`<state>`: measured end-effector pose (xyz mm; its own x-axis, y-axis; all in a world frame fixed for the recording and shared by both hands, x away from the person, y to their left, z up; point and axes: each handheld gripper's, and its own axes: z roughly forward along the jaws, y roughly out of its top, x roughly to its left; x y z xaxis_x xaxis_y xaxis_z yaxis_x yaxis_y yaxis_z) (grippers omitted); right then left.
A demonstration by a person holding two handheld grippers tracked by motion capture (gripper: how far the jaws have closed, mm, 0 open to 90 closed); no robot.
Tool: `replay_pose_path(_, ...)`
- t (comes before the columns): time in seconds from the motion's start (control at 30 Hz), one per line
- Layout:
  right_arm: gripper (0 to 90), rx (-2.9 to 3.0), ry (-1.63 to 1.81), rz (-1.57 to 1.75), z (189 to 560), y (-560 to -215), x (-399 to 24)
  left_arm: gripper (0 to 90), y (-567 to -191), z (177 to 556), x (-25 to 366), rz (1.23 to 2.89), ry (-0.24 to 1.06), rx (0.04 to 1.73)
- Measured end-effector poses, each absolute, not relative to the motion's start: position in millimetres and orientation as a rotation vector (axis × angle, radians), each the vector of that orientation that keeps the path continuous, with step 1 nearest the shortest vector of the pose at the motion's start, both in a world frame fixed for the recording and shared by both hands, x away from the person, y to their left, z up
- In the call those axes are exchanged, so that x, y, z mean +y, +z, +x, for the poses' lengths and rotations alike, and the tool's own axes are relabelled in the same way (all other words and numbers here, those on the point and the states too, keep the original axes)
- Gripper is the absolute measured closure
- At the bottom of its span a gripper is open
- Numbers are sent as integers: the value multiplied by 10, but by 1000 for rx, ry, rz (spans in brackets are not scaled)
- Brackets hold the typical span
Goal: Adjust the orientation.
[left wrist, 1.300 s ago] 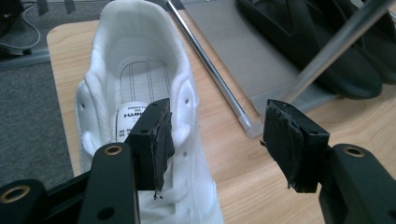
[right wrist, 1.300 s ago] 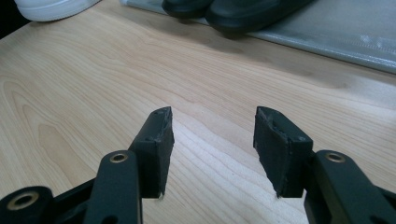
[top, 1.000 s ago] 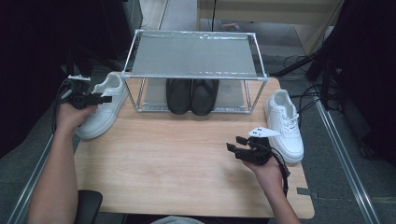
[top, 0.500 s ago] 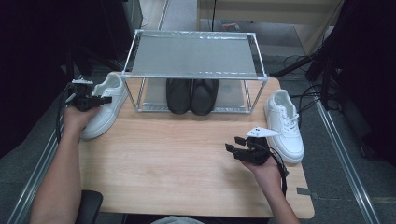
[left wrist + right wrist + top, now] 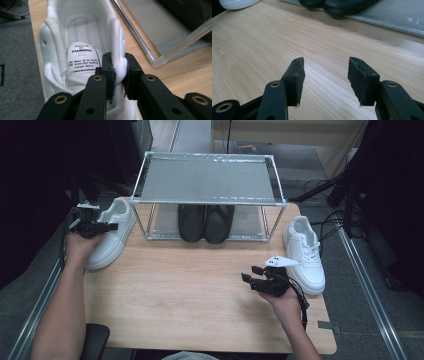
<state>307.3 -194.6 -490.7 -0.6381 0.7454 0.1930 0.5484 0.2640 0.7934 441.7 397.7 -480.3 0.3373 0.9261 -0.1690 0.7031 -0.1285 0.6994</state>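
Note:
A white sneaker [image 5: 114, 240] lies at the table's left edge beside the rack. My left gripper [image 5: 111, 226] is shut on it. In the left gripper view the jaws [image 5: 119, 58] have just been closing, and they pinch the sneaker's padded side wall [image 5: 117, 37] next to the tongue label. A second white sneaker [image 5: 305, 252] lies at the right edge. Just left of it my right gripper [image 5: 250, 274] hovers low over bare wood, open, with nothing between its fingers [image 5: 325, 67].
A metal-framed rack [image 5: 207, 177] with a grey top shelf stands at the back of the wooden table [image 5: 190, 295]. A pair of black shoes [image 5: 206, 222] sits on its lower shelf, their toes [image 5: 337, 5] ahead of my right gripper. Cables lie on the floor at both sides.
My left gripper's jaws have closed onto the left sneaker's side wall. Neither hand has shifted noticeably, and the right gripper stays open.

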Motion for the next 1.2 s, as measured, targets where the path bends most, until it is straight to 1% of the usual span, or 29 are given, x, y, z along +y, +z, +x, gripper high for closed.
replay_pose_path(0.2,484,2312,1313,1202,3075,-4902,-1940,822,-4711,4355,4041,1837,354,1449)
replay_pose_path(0.43,483,2319,1321,1184,3102,-4887,-1908,824,-4624,4277,4054,1824,342,1453)
replay_pose_path(0.63,482,2343,1334,1153,3155,-4882,-1834,824,-4534,4138,4066,1797,317,1459)
replay_pose_path(0.87,481,2368,1346,1114,3221,-4857,-1737,824,-4501,3957,4041,1809,293,1474)
replay_pose_path(1.2,479,2400,1369,1068,3329,-4833,-1589,824,-4463,3639,3959,1839,292,1460)
